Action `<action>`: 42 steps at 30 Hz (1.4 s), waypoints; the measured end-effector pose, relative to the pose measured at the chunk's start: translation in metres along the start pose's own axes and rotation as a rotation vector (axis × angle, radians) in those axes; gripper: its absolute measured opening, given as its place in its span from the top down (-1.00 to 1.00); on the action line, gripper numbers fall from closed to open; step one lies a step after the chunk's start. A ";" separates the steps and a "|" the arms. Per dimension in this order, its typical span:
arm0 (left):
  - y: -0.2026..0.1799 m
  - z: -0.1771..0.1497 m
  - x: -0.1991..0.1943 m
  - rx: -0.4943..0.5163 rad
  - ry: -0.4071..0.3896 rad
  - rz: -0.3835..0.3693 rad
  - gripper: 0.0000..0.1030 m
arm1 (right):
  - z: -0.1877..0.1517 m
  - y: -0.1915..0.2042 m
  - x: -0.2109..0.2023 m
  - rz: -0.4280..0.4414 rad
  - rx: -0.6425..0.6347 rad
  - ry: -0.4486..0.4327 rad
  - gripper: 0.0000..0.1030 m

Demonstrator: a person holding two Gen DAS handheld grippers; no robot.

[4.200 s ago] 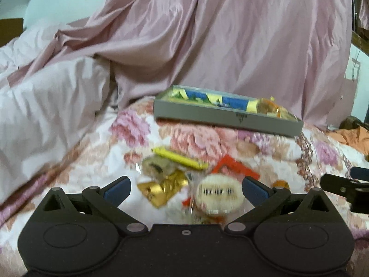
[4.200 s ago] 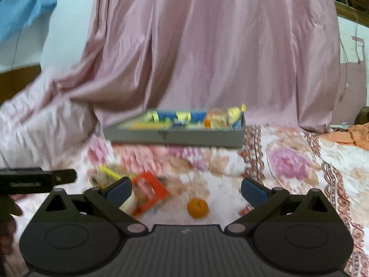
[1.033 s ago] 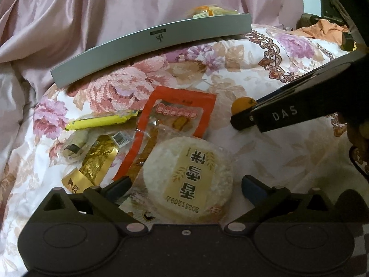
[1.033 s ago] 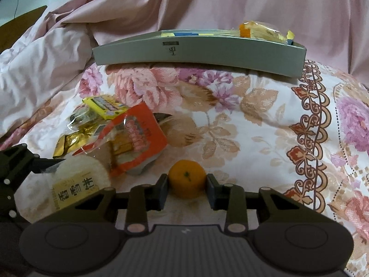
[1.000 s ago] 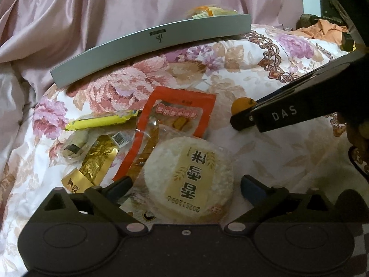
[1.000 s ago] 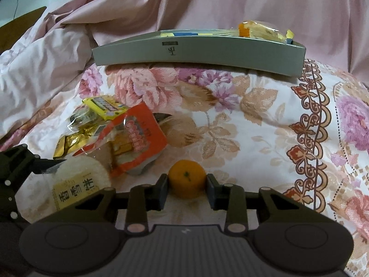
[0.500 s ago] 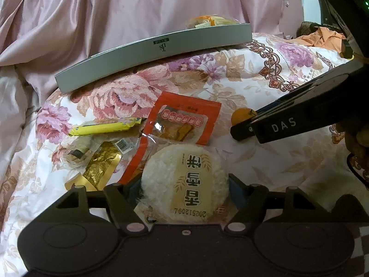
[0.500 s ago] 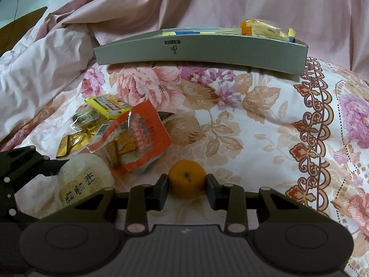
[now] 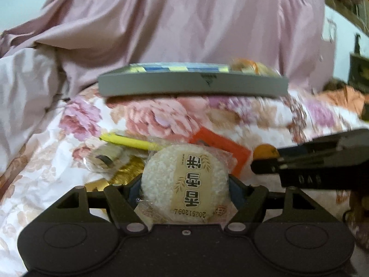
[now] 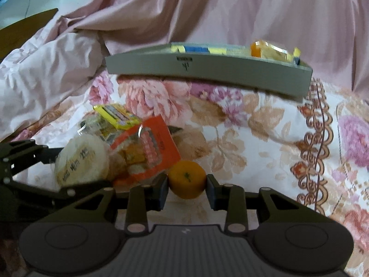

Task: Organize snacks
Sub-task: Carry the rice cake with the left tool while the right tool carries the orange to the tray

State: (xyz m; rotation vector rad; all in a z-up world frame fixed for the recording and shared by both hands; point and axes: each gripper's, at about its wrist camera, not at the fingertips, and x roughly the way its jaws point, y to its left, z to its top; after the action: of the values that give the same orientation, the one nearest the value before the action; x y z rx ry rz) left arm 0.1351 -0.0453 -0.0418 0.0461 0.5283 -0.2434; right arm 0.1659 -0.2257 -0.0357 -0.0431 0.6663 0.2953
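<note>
Snacks are held by both grippers: a round white rice cake in clear wrap is clamped by the left gripper, a small orange mandarin by the right gripper. Open floral bedspread lies before the shallow grey box. Its contents are shown better in the right view.

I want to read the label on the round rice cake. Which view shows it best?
The left wrist view: the rice cake sits centred between the left gripper fingers, label facing the camera though upside down. The right wrist view shows it at the left, blurred and angled.
</note>
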 end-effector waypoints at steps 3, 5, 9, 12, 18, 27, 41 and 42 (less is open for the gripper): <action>0.004 0.005 -0.004 -0.031 -0.037 0.015 -0.46 | 0.001 0.004 -0.004 -0.003 -0.020 -0.036 0.25; 0.006 0.009 -0.006 -0.052 -0.057 0.024 -0.46 | 0.002 0.007 -0.008 -0.012 -0.039 -0.068 0.25; 0.011 0.023 -0.008 -0.080 -0.098 0.045 -0.46 | 0.005 0.011 -0.017 -0.024 -0.056 -0.143 0.25; 0.014 0.037 -0.004 -0.105 -0.127 0.058 -0.46 | 0.009 0.008 -0.021 -0.021 -0.032 -0.192 0.24; 0.015 0.082 0.014 -0.125 -0.187 0.066 -0.46 | 0.022 0.001 -0.025 -0.058 -0.009 -0.335 0.24; 0.019 0.149 0.057 -0.186 -0.216 0.081 -0.46 | 0.053 -0.004 -0.006 -0.150 -0.044 -0.528 0.24; 0.019 0.175 0.128 -0.255 -0.078 0.142 -0.46 | 0.075 -0.021 0.032 -0.192 -0.005 -0.509 0.24; 0.019 0.174 0.131 -0.259 -0.068 0.145 -0.46 | 0.076 -0.021 0.033 -0.192 -0.004 -0.502 0.24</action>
State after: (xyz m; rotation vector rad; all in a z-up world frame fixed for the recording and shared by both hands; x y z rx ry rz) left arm 0.3350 -0.0740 0.0418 -0.1744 0.4831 -0.0333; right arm 0.2424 -0.2275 0.0024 -0.0345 0.1610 0.1132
